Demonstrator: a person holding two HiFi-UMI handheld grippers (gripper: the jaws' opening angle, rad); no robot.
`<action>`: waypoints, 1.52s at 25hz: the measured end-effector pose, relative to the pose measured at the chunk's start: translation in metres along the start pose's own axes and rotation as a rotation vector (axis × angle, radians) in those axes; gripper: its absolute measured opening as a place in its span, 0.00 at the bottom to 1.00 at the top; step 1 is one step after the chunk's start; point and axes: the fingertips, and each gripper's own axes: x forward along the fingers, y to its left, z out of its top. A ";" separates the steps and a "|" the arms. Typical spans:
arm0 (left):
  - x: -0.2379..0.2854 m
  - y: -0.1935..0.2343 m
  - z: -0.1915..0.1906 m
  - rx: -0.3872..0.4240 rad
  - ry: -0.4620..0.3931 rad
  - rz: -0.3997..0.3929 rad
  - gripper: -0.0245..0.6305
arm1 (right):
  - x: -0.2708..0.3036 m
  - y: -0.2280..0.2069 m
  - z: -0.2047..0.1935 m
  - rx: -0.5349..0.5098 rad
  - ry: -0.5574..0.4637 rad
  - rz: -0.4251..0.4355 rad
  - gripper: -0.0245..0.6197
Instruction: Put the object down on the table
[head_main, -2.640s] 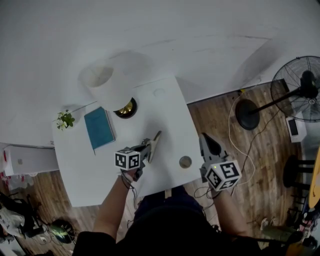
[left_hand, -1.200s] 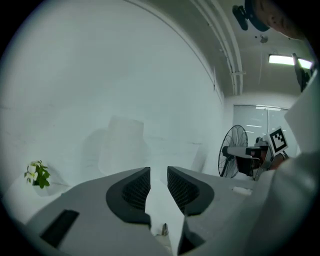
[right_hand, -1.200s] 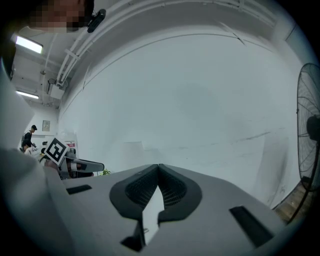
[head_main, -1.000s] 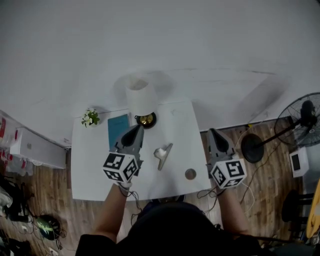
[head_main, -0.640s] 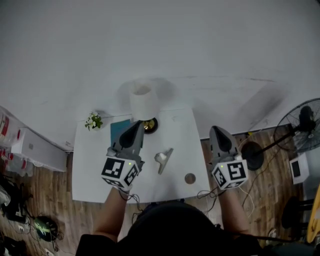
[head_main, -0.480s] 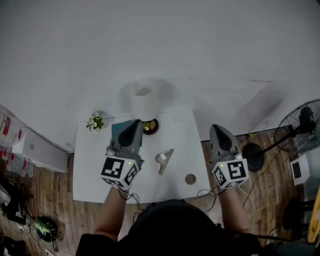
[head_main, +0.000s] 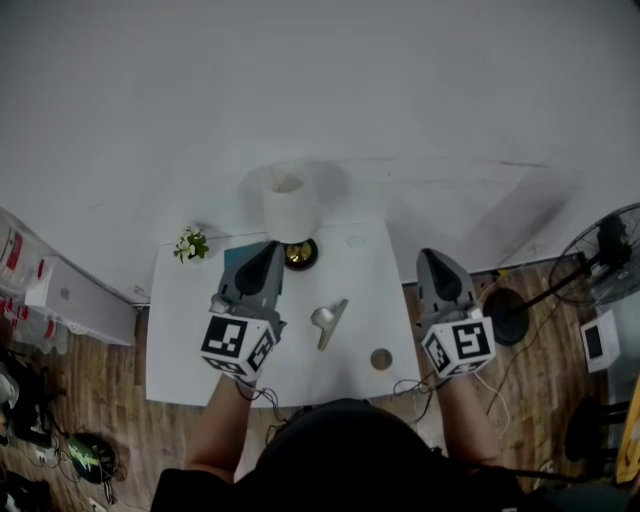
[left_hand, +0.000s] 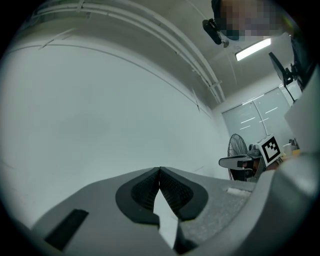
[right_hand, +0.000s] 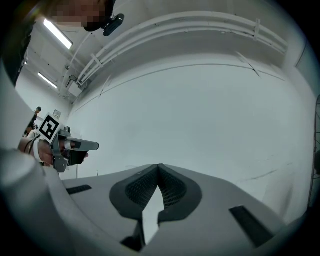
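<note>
A beige scoop-like object (head_main: 327, 321) lies flat on the white table (head_main: 180, 350), near its middle. My left gripper (head_main: 262, 254) is raised over the table's left half, away from the object; its jaws are shut with nothing between them (left_hand: 159, 170). My right gripper (head_main: 436, 262) is held up at the table's right edge, also shut and empty (right_hand: 158, 166). Both gripper views face a bare white wall, and each shows the other gripper off to the side.
A white lamp (head_main: 289, 205) on a brass base stands at the table's back edge, with a teal book (head_main: 232, 262) and a small plant (head_main: 190, 244) to its left. A round brown disc (head_main: 380, 358) lies front right. A floor fan (head_main: 605, 245) stands right.
The left gripper, which was low on the table holding the beige object, has let it go, lifted away to the left and shut. The head view has pulled back higher.
</note>
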 end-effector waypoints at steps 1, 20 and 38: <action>0.000 0.001 0.000 0.000 0.001 0.000 0.04 | 0.001 0.000 0.000 0.000 0.001 0.001 0.05; 0.005 0.002 -0.015 -0.002 0.029 -0.007 0.04 | 0.002 -0.001 -0.009 0.019 0.003 -0.001 0.05; 0.009 0.000 -0.025 -0.010 0.051 -0.012 0.04 | 0.004 0.001 -0.018 0.031 0.017 0.009 0.05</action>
